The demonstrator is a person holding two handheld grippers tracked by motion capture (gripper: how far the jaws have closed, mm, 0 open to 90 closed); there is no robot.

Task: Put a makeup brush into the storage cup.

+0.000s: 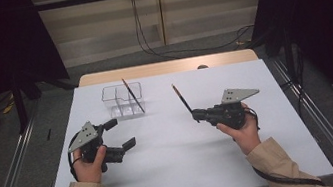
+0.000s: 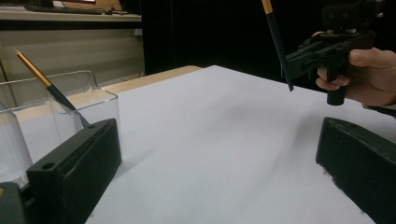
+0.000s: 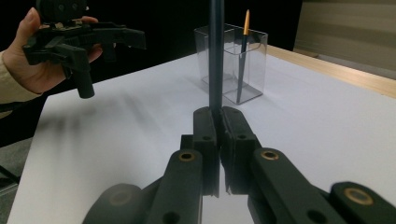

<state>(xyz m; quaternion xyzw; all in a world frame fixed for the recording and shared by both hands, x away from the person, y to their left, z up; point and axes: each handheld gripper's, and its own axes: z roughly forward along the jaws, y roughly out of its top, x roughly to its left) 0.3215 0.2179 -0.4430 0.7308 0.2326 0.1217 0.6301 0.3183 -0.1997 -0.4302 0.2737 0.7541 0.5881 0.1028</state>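
1. Nearest, two sleeved forearms come in from the bottom edge of the high view, each hand gripping a black claw above the white tabletop (image 1: pixel 176 168).
2. At the left, the left hand (image 1: pixel 87 167) holds the left claw (image 1: pixel 121 133) with its jaws spread wide apart and nothing between them; in the left gripper view the two jaws stand at the far sides of the frame with bare white surface between.
3. At the right, the right hand (image 1: pixel 242 132) holds the right claw (image 1: pixel 195 115) with its jaws pressed onto the lower end of a dark pencil (image 1: pixel 181 98), which rises from the jaw tips and slants up and away, its tan end uppermost.
4. From the right gripper view, the jaws meet around that pencil's shaft (image 3: pixel 215 51), which stands nearly upright just above them.
5. Seen from the left gripper view, the same pencil (image 2: pixel 278 42) hangs clear of the tabletop, its dark tip pointing down in front of the right claw.
6. Farther back, left of centre, a clear plastic organizer (image 1: pixel 113 93) with several compartments stands on the tabletop, well apart from both claws.
7. A second pencil (image 1: pixel 133 95) leans inside the organizer, tan end up, resting against a wall; which compartment holds it I cannot tell.
8. Beyond the white sheet, a strip of wooden edge (image 1: pixel 165 67) shows, then grey floor with dark cables (image 1: pixel 188 49).
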